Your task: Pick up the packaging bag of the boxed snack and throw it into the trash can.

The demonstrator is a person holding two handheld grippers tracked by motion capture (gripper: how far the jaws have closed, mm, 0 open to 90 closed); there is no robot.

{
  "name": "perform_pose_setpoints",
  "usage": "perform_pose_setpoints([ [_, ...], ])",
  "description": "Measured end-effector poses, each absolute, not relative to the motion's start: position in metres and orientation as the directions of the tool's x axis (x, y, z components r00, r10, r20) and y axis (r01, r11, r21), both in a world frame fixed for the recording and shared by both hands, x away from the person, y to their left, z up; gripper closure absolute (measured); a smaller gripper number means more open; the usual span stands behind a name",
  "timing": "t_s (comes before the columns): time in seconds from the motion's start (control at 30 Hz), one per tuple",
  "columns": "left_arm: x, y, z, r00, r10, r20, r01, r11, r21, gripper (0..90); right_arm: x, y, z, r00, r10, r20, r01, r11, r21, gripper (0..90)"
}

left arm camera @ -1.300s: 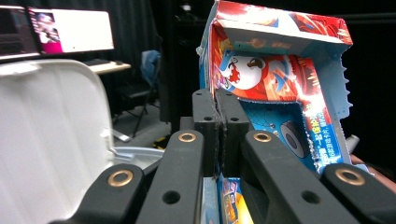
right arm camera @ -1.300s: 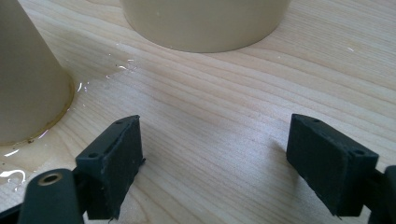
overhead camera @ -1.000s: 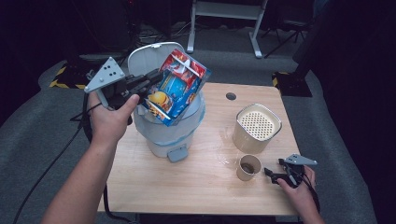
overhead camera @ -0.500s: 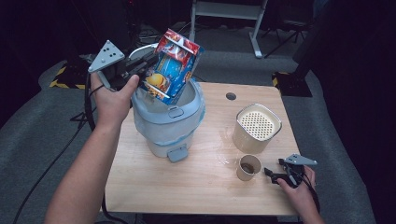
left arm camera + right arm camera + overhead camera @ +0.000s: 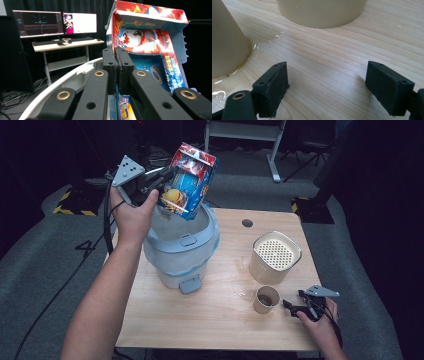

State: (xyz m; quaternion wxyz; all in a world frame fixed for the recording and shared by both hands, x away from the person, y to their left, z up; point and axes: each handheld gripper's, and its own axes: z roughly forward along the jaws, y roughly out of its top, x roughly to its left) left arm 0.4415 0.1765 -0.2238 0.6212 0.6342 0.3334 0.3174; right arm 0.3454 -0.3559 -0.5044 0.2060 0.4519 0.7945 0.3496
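I have the colourful carton (image 5: 190,180) pinched by one thin cardboard edge in my left gripper (image 5: 159,181), the pads pressed together on that edge as the left gripper view shows, and the carton (image 5: 150,50) hangs tilted above the far rim of the bin (image 5: 181,251), whose lid stands open behind it. Taking the bin as my mark: the carton is over its back left edge, not squarely over the mouth, and part of it leans out past the rim toward the floor behind the table (image 5: 220,330). That is my main worry. If I let go here, the carton could catch the rim and tip outward onto the carpet instead of dropping into the liner bag. My hold is also slim, only a flap of card between the pads, so a quick swing could bend or tear it and drop the carton early. The open lid, close against my gripper, could be knocked and fall shut in the way. My right gripper (image 5: 300,309) rests low on the table, well to the right of the bin, its jaws spread with nothing between them, and just beside the small paper cup (image 5: 265,299) that sits in a wet patch; a careless nudge there would tip the cup. The perforated beige container (image 5: 275,256) stands between cup and bin.
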Motion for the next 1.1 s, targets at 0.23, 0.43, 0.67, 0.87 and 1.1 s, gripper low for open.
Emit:
perform_pose_setpoints([
  [0.23,0.446,0.175,-0.231,0.565,0.825,-0.017,0.044,-0.010,0.999,86.5,0.345,-0.356,-0.504,-0.507,0.862,-0.011,0.574,0.347,0.742,18.5],
  [0.43,0.447,0.175,-0.234,0.558,0.829,-0.029,0.056,-0.002,0.998,78.4,0.345,-0.356,-0.504,-0.507,0.862,-0.011,0.574,0.347,0.742,18.5],
  [0.67,0.435,0.169,-0.234,0.568,0.823,-0.010,0.068,-0.035,0.997,40.2,0.345,-0.356,-0.504,-0.507,0.862,-0.011,0.574,0.347,0.742,18.5],
  [0.87,0.412,0.173,-0.231,0.617,0.786,0.037,0.054,-0.090,0.994,39.6,0.345,-0.356,-0.504,-0.507,0.862,-0.011,0.574,0.347,0.742,18.5],
  [1.1,0.382,0.173,-0.234,0.703,0.706,0.086,0.048,-0.168,0.985,40.2,0.345,-0.356,-0.504,-0.507,0.862,-0.011,0.574,0.347,0.742,18.5],
])
